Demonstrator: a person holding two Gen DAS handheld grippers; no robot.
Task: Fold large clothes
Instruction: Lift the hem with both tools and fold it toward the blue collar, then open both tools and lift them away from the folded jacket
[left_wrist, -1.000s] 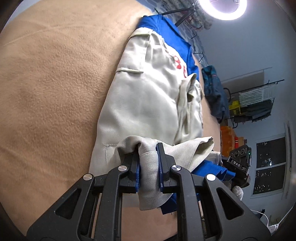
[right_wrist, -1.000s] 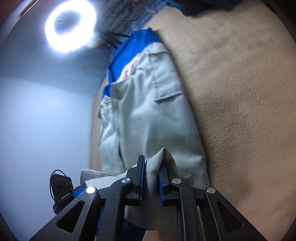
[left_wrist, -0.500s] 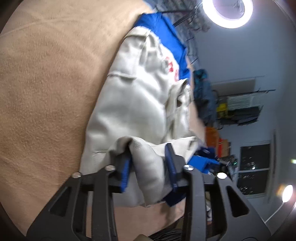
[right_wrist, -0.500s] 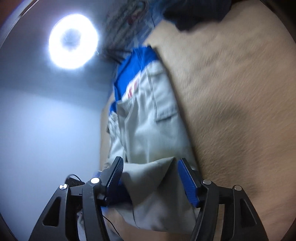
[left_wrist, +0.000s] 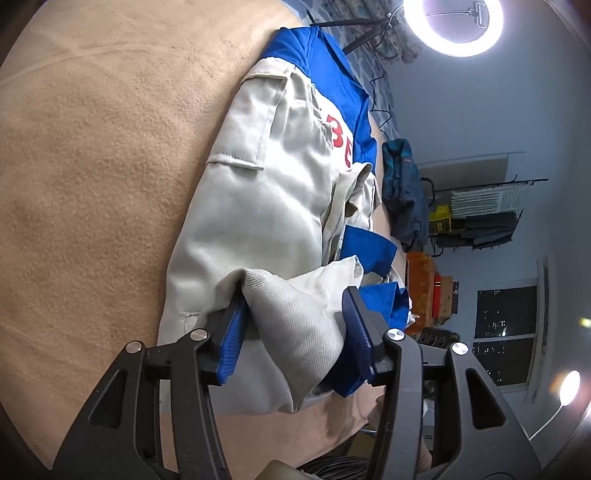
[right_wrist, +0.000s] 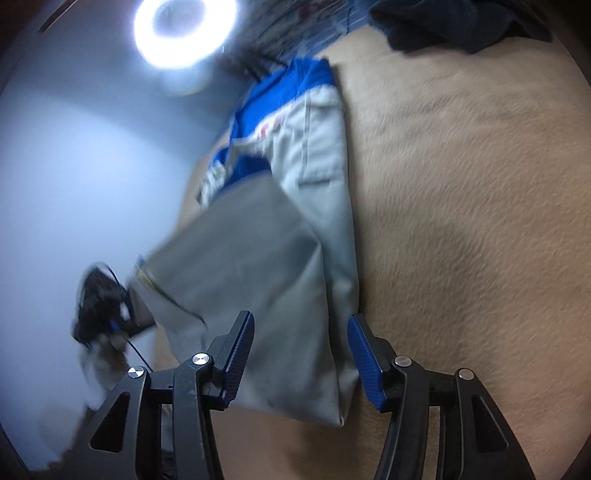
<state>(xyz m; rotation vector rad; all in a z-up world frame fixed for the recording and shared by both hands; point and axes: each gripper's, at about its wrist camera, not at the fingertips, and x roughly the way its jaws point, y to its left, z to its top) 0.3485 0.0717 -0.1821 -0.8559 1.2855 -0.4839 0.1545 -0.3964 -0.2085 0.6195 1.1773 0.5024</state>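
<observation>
A large beige work garment (left_wrist: 280, 192) with blue panels and red lettering lies lengthwise on the tan blanket (left_wrist: 92, 166). My left gripper (left_wrist: 295, 314) hovers at its near end. Its jaws are opening, and a loose bunch of beige cloth (left_wrist: 303, 325) sags between the blue pads without being pinched. In the right wrist view the same garment (right_wrist: 295, 229) has a flap folded over it. My right gripper (right_wrist: 301, 332) sits over the near hem, its jaws closing. The cloth lies flat between the fingers and the pads are clear of it. The view is blurred.
A dark teal garment (left_wrist: 402, 192) lies on the far side of the blanket, and dark clothes (right_wrist: 461, 22) sit at the far corner. A ring light (left_wrist: 452, 26) stands beyond the blanket's end. A rack with shelves (left_wrist: 480, 214) stands by the wall.
Both grippers were shut on a fold of the beige cloth and have since spread their jaws. The released cloth has dropped onto the garment. The right gripper has shifted sideways and rolled.
</observation>
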